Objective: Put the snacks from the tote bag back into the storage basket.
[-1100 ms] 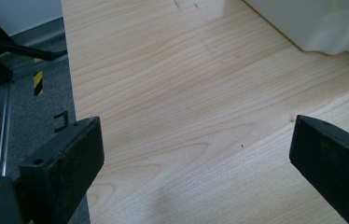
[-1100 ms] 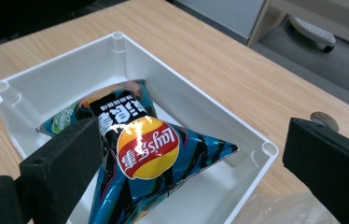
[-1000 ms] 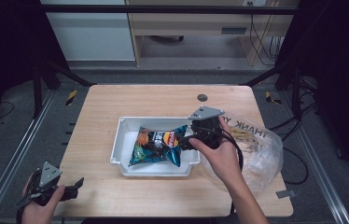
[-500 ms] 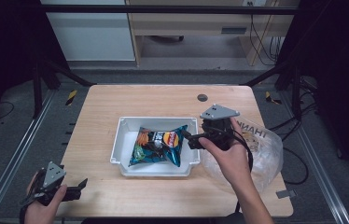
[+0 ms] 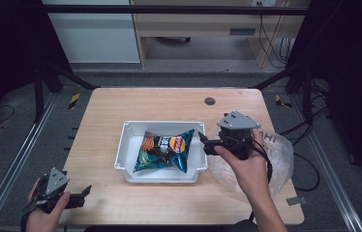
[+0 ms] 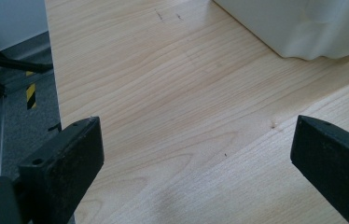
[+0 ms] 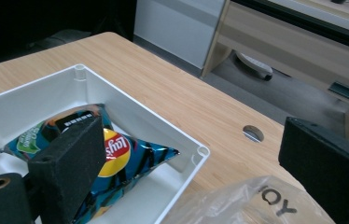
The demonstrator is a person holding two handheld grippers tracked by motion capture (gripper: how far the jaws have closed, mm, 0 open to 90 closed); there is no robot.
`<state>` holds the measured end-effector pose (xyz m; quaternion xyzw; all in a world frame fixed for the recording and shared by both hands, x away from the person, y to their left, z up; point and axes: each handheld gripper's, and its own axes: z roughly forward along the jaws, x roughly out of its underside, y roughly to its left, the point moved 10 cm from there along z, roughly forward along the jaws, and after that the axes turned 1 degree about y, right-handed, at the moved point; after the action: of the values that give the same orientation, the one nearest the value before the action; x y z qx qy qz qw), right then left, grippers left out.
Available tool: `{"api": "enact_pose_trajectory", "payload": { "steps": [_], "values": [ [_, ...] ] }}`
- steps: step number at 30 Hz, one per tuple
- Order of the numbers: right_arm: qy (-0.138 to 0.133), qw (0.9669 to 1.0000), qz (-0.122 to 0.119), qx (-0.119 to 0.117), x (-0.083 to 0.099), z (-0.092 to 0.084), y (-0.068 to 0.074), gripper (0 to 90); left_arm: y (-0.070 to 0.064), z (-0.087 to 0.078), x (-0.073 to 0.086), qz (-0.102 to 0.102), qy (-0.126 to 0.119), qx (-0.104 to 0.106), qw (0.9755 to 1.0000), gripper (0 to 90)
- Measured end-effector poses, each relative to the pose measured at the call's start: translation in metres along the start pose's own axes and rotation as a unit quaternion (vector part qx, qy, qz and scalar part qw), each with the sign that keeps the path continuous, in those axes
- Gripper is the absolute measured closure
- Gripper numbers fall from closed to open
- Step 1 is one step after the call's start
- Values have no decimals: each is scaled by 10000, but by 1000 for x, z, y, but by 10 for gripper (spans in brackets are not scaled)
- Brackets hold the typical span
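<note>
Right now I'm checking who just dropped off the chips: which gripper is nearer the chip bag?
Right. The right gripper is open at the tray's right rim, just beside the chip bag. The left gripper is open at the table's near left corner, well clear of the tray.

This looks like a lab set up for recording handling work. A pale wooden counter (image 5: 169, 104) with a round cable hole (image 5: 210, 101) near its far edge stands inside a black metal frame (image 5: 169, 8), with aluminium rails (image 5: 12, 169) running along both its sides. Yellow-and-black hazard tape (image 5: 74, 100) marks the grey carpeted floor (image 5: 9, 130). Beyond the far edge stand a white cabinet (image 5: 94, 31) and a wooden desk (image 5: 203, 26), with loose cables (image 5: 266, 38) hanging beside it.
</note>
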<state>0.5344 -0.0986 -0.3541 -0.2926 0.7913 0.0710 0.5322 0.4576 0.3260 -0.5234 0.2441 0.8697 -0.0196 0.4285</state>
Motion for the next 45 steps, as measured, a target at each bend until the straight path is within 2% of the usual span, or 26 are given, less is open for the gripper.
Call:
{"api": "enact_pose_trajectory", "payload": {
  "steps": [11,22,35,45],
  "values": [
    [61,9987,312,399,19,-16,-24,85,0,1,1,-3,34,-3,10000,22],
    [338,9944,702,712,53,-30,-42,84,1,1,2,-11,49,-7,10000,22],
    [663,9900,962,791,93,-39,-50,88,-1,2,2,10,74,14,10000,22],
    [1022,9856,1119,747,121,-31,-51,97,-1,2,2,19,81,22,10000,22]
  ]
}}
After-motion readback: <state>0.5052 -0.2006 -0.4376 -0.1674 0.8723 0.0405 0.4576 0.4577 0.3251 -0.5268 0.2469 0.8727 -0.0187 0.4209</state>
